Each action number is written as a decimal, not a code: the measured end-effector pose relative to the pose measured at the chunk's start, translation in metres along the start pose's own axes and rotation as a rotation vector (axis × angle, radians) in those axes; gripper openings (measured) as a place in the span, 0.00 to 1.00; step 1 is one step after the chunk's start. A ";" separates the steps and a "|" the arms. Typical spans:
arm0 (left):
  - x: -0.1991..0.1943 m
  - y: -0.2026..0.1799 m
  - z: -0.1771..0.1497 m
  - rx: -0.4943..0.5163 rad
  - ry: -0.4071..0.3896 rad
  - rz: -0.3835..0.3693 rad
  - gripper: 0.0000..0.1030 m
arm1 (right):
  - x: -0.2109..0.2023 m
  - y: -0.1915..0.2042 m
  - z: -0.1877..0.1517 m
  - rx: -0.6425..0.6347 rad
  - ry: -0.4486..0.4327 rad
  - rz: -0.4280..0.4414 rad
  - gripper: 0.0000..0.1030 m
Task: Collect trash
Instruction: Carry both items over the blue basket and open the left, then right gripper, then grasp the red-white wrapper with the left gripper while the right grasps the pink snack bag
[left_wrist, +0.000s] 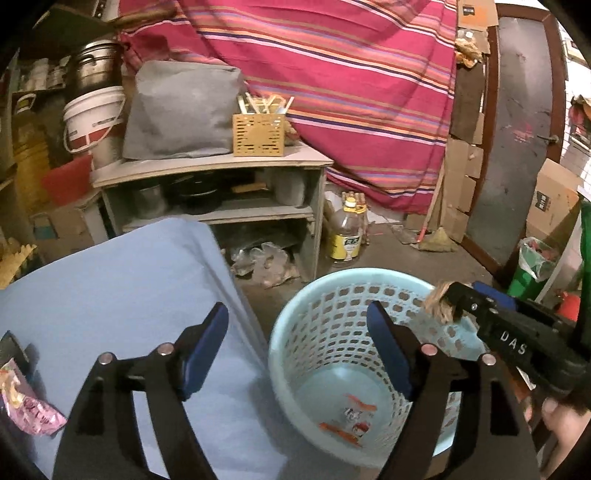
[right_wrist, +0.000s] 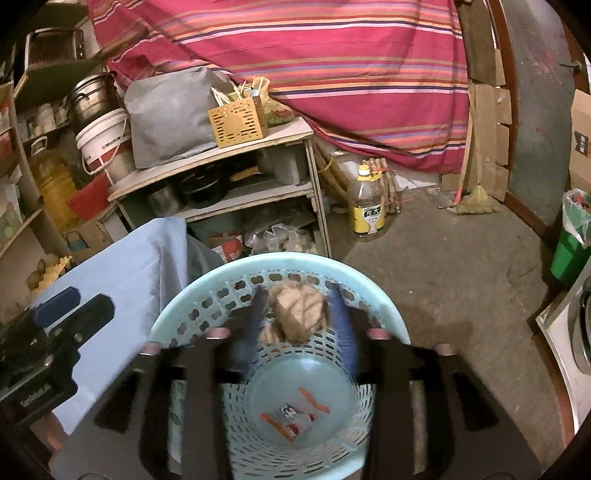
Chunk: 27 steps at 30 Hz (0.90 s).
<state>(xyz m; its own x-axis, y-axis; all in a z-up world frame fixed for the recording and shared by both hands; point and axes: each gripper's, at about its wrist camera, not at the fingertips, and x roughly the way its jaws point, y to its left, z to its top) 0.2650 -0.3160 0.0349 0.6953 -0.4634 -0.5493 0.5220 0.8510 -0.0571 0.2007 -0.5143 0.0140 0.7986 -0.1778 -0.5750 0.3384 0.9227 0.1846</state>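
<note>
A light-blue plastic basket (left_wrist: 281, 332) (right_wrist: 280, 258) stands on the floor beside a table under a blue cloth (left_wrist: 122, 280). At its bottom lies a clear wrapper with orange strips (left_wrist: 351, 417) (right_wrist: 291, 413). My left gripper (left_wrist: 299, 347) is open over the basket's left rim and the table edge, with nothing between its fingers. My right gripper (right_wrist: 299, 325) hangs over the basket, open. A crumpled brown paper ball (right_wrist: 301, 310) (left_wrist: 439, 302) sits between its blurred fingers, with a gap showing on the left side. A pink wrapper (left_wrist: 29, 410) lies on the cloth at far left.
A grey shelf unit (left_wrist: 207, 166) with pots stands behind the table. An oil bottle (left_wrist: 345, 232) is on the floor beside it. A green bin with a bag (left_wrist: 532, 269) and a broom (right_wrist: 476, 203) are at the right. A person's hand (left_wrist: 561, 424) holds the right gripper.
</note>
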 end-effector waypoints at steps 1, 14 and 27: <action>-0.002 0.003 0.000 -0.002 0.000 0.005 0.74 | 0.000 0.002 0.000 0.001 -0.004 -0.004 0.59; -0.075 0.099 -0.024 -0.077 -0.078 0.179 0.89 | -0.014 0.062 0.002 -0.041 -0.068 -0.001 0.96; -0.178 0.268 -0.086 -0.187 -0.094 0.520 0.95 | -0.003 0.200 -0.031 -0.204 -0.048 0.126 0.96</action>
<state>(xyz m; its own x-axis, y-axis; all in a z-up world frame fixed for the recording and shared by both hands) 0.2386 0.0156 0.0455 0.8834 0.0163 -0.4684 0.0081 0.9987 0.0501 0.2506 -0.3188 0.0281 0.8527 -0.0688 -0.5179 0.1309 0.9878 0.0844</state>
